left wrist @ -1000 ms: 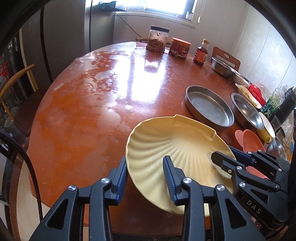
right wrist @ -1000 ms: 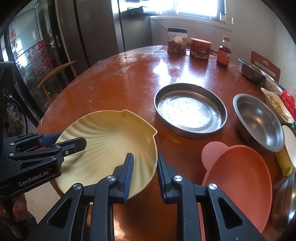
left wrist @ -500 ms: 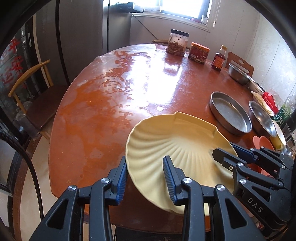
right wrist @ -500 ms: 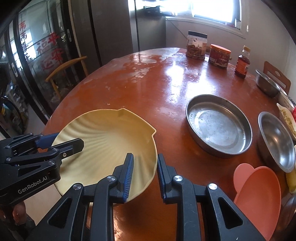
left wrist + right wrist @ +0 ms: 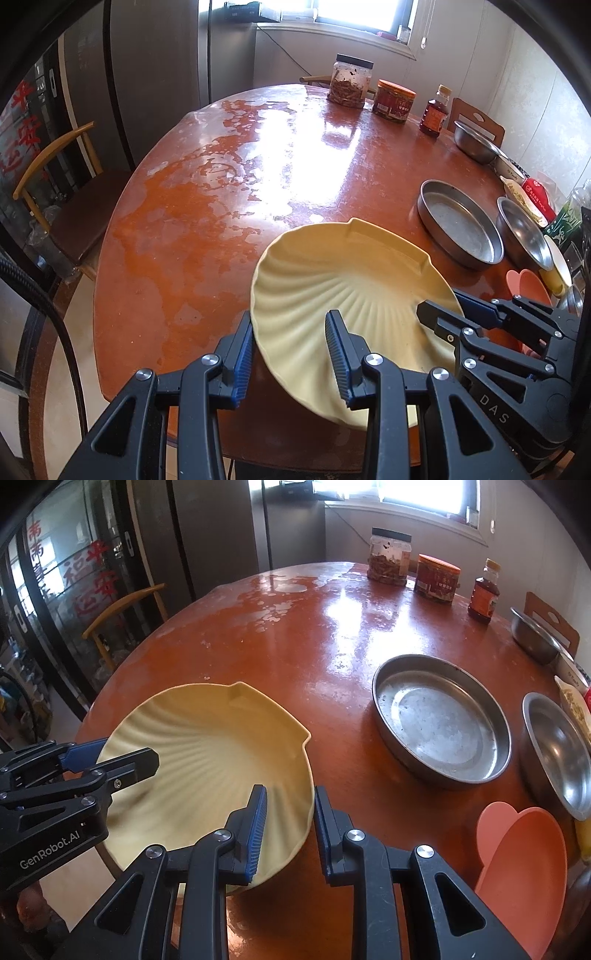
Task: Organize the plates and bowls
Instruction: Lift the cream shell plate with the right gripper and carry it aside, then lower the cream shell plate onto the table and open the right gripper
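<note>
A pale yellow shell-shaped plate (image 5: 343,280) (image 5: 207,753) hangs tilted over the near edge of the round red-brown table (image 5: 229,192). My left gripper (image 5: 290,354) is shut on its left rim, one pad under the rim and one inside the dish. My right gripper (image 5: 290,830) is shut on the opposite rim in the same way. Each gripper also shows in the other's view: the right gripper (image 5: 439,314) at the plate's right side, the left gripper (image 5: 122,757) at its left.
To the right stand a round metal pan (image 5: 441,720), a steel bowl (image 5: 557,753) and a pink heart-shaped plate (image 5: 524,878). Two jars (image 5: 351,86), a bottle (image 5: 436,112) and another steel bowl (image 5: 474,142) line the far edge. A wooden chair (image 5: 70,192) stands at the left.
Both grippers, with the yellow plate held between them, have drifted left and back toward the table's near edge. The metal pan and bowls now lie farther right in both views.
</note>
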Demonstrator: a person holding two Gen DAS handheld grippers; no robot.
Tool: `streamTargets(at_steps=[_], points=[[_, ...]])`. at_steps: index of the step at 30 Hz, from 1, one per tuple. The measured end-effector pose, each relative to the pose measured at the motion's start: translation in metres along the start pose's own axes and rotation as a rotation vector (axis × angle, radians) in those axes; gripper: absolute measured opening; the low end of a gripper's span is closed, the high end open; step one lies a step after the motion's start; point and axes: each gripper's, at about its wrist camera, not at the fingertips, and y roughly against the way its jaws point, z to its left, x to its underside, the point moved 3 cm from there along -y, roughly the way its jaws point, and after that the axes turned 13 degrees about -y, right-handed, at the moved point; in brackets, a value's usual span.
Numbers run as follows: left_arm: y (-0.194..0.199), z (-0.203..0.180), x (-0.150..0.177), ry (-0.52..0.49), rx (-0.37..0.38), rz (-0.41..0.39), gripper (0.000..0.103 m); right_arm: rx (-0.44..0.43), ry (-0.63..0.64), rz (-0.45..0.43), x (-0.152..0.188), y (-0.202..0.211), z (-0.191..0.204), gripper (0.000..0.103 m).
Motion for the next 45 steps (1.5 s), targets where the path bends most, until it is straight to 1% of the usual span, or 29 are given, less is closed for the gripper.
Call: streamTargets(at_steps=[6,9,10,11,12,15,19,23,26,28,31,35,45], points=[[-0.002,0.002,-0.001,0.005,0.009,0.014,0.038,-0.001,-0.014,0.008,-0.001,0.0,0.001,0.027],[-0.002,0.002,-0.002,0.002,0.006,0.014,0.038,-0.003,-0.015,-0.007,-0.004,0.004,0.001,0.027],[-0.003,0.002,-0.003,0.0,0.005,0.012,0.038,-0.006,-0.018,-0.008,-0.005,0.004,0.001,0.029],[-0.002,0.002,-0.002,0.0,0.004,0.011,0.038,-0.012,-0.028,-0.007,-0.005,0.005,0.0,0.035],[-0.002,0.002,-0.002,0.004,0.006,0.01,0.038,-0.016,-0.037,-0.008,-0.005,0.006,-0.001,0.038],[-0.001,0.005,-0.002,0.017,0.008,0.006,0.038,-0.011,-0.053,-0.015,-0.007,0.009,-0.003,0.04],[0.003,0.01,-0.004,0.027,0.006,-0.006,0.039,-0.017,-0.089,-0.043,-0.01,0.018,-0.008,0.053],[0.01,0.015,-0.005,0.038,-0.012,-0.015,0.042,-0.006,-0.107,-0.083,-0.013,0.032,-0.013,0.055],[0.019,0.018,-0.005,0.048,-0.025,-0.034,0.046,0.005,-0.123,-0.123,-0.014,0.045,-0.018,0.062],[0.03,0.019,-0.006,0.052,-0.039,-0.055,0.051,0.013,-0.134,-0.149,-0.015,0.055,-0.023,0.062],[0.044,0.018,-0.006,0.047,-0.039,-0.087,0.053,0.037,-0.139,-0.187,-0.014,0.071,-0.028,0.063],[0.056,0.011,-0.005,0.043,-0.026,-0.108,0.054,0.048,-0.165,-0.233,-0.01,0.092,-0.038,0.069],[0.071,-0.034,-0.016,-0.05,0.016,-0.133,0.055,0.078,-0.226,-0.299,0.008,0.128,-0.071,0.07]])
